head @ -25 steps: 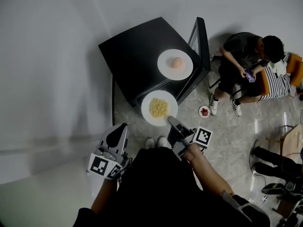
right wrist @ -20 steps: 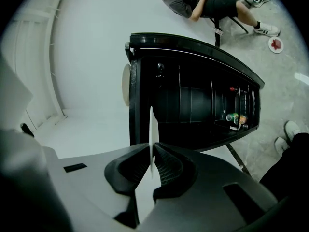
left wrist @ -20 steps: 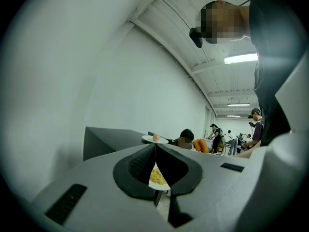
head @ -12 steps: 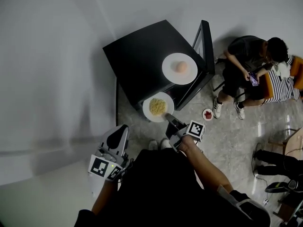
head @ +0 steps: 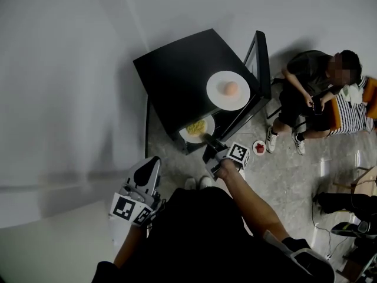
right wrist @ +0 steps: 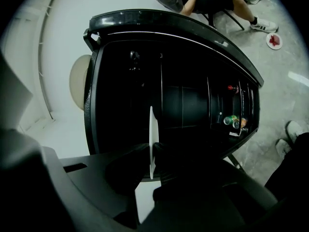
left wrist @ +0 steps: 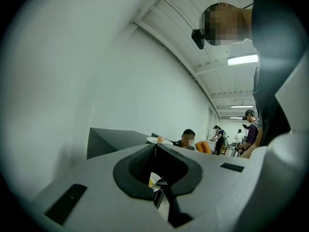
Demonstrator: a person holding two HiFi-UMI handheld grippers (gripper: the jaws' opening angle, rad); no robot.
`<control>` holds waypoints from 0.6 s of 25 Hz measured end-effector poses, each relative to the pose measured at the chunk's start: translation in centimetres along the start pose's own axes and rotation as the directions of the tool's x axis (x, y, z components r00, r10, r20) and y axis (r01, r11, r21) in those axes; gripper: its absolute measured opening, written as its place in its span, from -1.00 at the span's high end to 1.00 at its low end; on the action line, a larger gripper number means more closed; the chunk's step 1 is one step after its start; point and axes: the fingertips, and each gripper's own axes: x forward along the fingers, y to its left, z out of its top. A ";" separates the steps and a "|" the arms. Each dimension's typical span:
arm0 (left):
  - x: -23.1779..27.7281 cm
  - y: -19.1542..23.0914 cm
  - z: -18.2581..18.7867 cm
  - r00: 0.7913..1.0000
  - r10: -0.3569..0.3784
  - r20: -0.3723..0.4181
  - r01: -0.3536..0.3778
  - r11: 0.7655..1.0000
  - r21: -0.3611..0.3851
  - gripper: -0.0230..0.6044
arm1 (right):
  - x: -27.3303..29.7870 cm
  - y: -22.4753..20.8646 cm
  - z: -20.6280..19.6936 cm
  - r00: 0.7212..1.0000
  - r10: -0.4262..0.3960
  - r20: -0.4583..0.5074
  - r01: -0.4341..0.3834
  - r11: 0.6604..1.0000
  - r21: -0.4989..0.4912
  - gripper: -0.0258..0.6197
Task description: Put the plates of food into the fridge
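The person wears a black top (head: pixel 194 234). The pale grey left gripper (head: pixel 147 165) at 7 o'clock and the darker right gripper (head: pixel 207 140) each bear a black-and-white marker cube (head: pixel 126 208).

Plain white walls (head: pixel 70 69) meet in a corner above a grey marbled floor (head: pixel 294 181) that shows glossy reflections. 1 seated person (head: pixel 303 75) is at the right, beside an orange seat (head: pixel 371 90). Overhead, strip lights (left wrist: pixel 243 59) glow on a white beamed ceiling (left wrist: pixel 193 37).

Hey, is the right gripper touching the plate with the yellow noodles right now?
Touching. In the right gripper view the plate stands edge-on, its near rim pinched between the fingers of the right gripper.
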 end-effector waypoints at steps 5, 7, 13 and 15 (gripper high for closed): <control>-0.1 0.4 -0.3 1.000 0.015 -0.008 -0.016 1.000 -0.008 0.83 | 1.6 -0.1 0.2 1.000 -0.018 0.005 0.018 1.000 -0.003 0.78; -0.3 0.5 -0.4 1.000 0.023 -0.010 -0.023 1.000 -0.014 0.83 | 2.1 -0.4 0.3 1.000 -0.019 0.005 0.019 1.000 -0.006 0.78; -0.8 0.8 -0.3 0.999 0.048 -0.008 -0.048 0.999 -0.014 0.83 | 3.6 -0.7 0.7 0.999 -0.034 0.009 0.034 0.999 -0.010 0.79; -0.9 1.0 -0.5 0.998 0.055 -0.012 -0.055 0.998 -0.018 0.83 | 4.1 -1.0 0.8 0.999 -0.043 0.009 0.043 0.999 -0.005 0.80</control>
